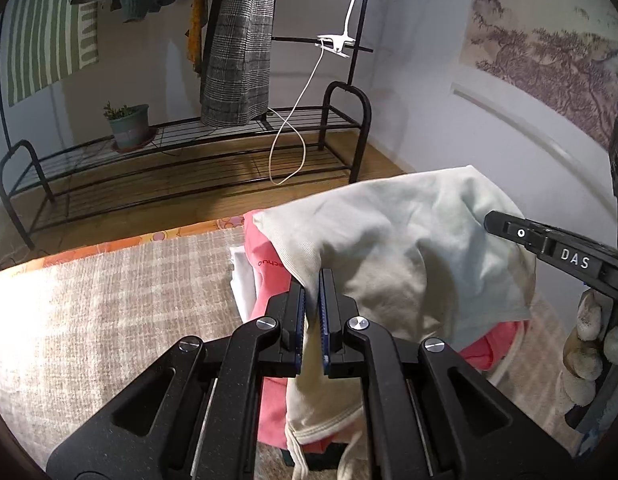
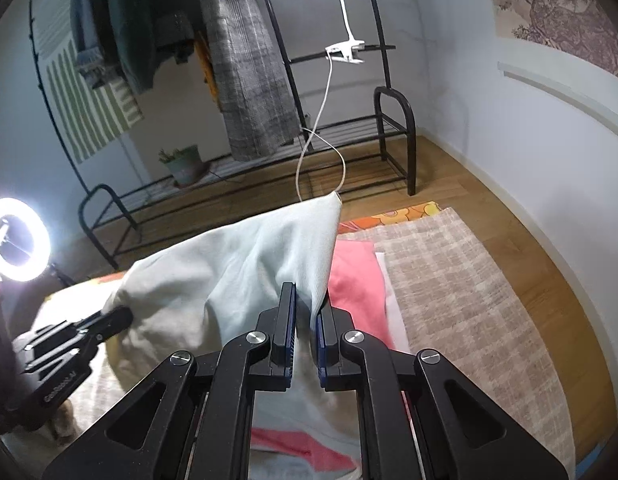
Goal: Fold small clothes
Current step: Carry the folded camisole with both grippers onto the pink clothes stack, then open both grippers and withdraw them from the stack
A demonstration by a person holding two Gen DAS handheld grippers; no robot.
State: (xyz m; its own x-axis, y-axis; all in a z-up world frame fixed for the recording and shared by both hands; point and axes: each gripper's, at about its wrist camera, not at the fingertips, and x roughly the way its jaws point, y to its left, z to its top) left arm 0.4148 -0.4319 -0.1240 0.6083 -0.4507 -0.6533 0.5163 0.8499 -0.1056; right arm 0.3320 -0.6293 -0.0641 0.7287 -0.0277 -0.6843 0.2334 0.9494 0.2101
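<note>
The left gripper (image 1: 312,280) has its fingers nearly closed, pinching an edge of the pale cream garment (image 1: 409,248). The right gripper (image 2: 307,298) pinches another edge likewise. The garment hangs lifted between them above a pink garment (image 2: 357,284) lying on the beige checked mat (image 2: 461,288).

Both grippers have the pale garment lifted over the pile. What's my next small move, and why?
Probably draw the two grippers apart to pull the pale garment taut. The left gripper and right gripper each pinch an edge, yet the cloth bunches and sags between them over the pink garment. Flattening it first should make a clean fold easier.
</note>
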